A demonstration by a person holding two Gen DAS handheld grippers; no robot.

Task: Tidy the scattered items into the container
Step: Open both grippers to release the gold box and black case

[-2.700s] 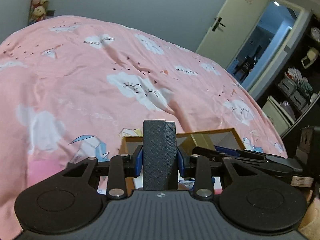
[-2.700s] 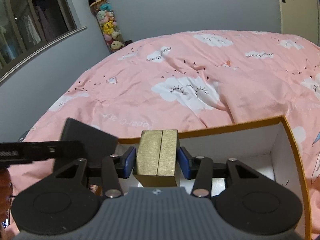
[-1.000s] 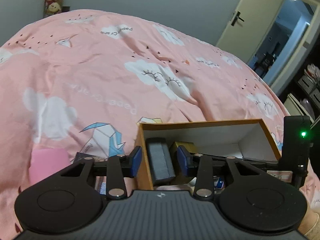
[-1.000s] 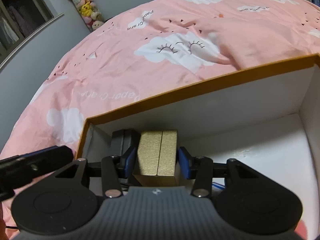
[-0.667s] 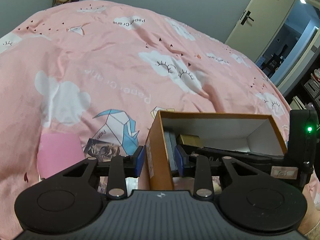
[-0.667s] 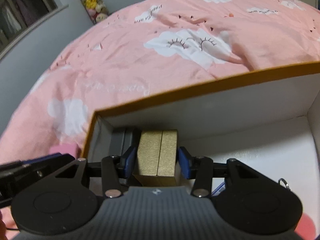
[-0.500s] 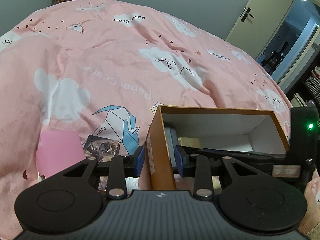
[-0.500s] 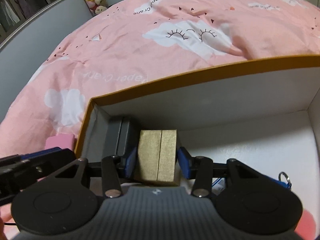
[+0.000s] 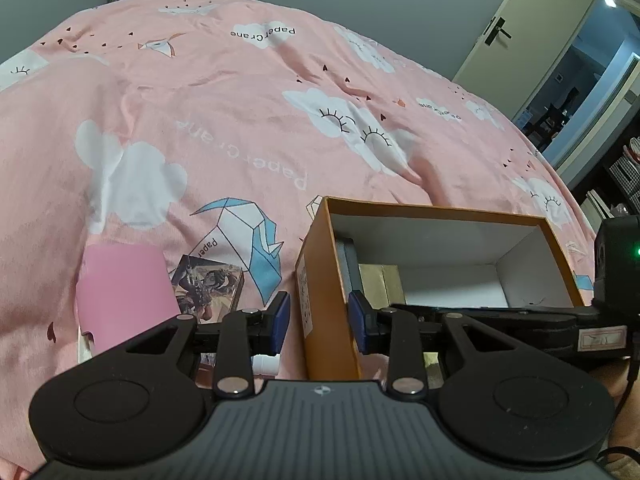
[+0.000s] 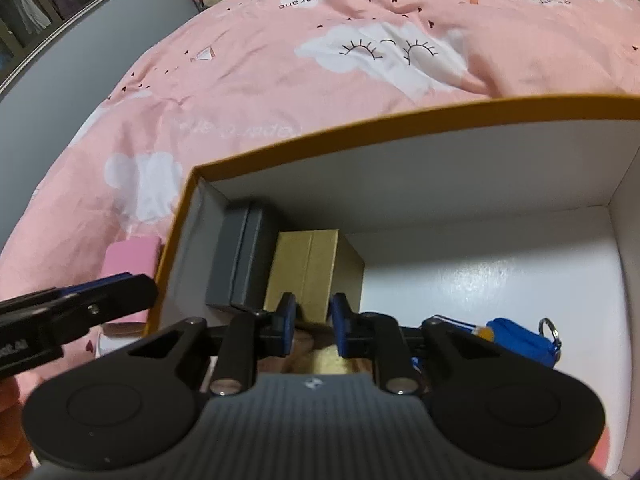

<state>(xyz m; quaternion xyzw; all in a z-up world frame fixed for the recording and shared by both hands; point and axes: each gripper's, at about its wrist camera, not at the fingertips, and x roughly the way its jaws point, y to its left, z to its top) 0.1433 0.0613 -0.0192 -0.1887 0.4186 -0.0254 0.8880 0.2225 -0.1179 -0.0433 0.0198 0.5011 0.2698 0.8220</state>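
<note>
An orange cardboard box (image 9: 320,292) with a white inside (image 10: 480,184) lies on the pink bedspread. A dark grey case (image 10: 240,256) and a gold box (image 10: 312,268) stand side by side in its left end; both also show in the left wrist view (image 9: 348,256) (image 9: 380,284). My left gripper (image 9: 319,322) is open and empty, its jaws astride the box's left wall. My right gripper (image 10: 312,320) is inside the box just behind the gold box, jaws narrowly apart and holding nothing.
A pink rectangular item (image 9: 124,288), a picture card (image 9: 208,284) and a small white cylinder (image 9: 266,364) lie on the bedspread left of the box. A blue pouch with a key ring (image 10: 520,340) lies inside the box at right. An open door (image 9: 520,40) is far right.
The left gripper let go of the grey case in the box and pulled back over its left wall. The right gripper set the gold box down beside it, released it and drew back.
</note>
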